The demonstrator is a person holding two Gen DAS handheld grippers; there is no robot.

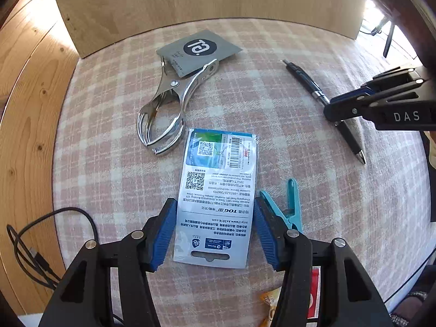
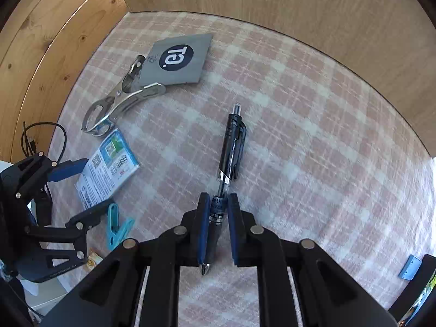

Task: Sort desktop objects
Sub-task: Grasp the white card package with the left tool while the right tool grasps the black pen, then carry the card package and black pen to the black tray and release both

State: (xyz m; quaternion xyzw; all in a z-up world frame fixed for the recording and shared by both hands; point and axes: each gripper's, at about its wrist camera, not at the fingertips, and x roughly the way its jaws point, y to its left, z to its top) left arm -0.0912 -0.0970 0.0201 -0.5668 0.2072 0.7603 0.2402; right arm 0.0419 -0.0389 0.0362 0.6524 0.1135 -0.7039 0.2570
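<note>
Pink checked surface (image 1: pixel 272 87) before a wooden wall. Left claw (image 1: pixel 215 231) wide, fingers on both sides of the flat packet (image 1: pixel 218 196), beside a teal clip (image 1: pixel 291 207). Right claw (image 2: pixel 218 226) narrow around the black pen (image 2: pixel 229 158), contact not clear. Metal punch (image 1: pixel 166 109) near grey card (image 1: pixel 196 49).

Left gripper (image 1: pixel 215 230): low over the table, jaws spread wide, blue pads (image 1: pixel 163 234) standing apart on either side.
Right gripper (image 2: pixel 218 227): low, reaching forward, jaws drawn close together, pads (image 2: pixel 203 226) nearly parallel.
</note>
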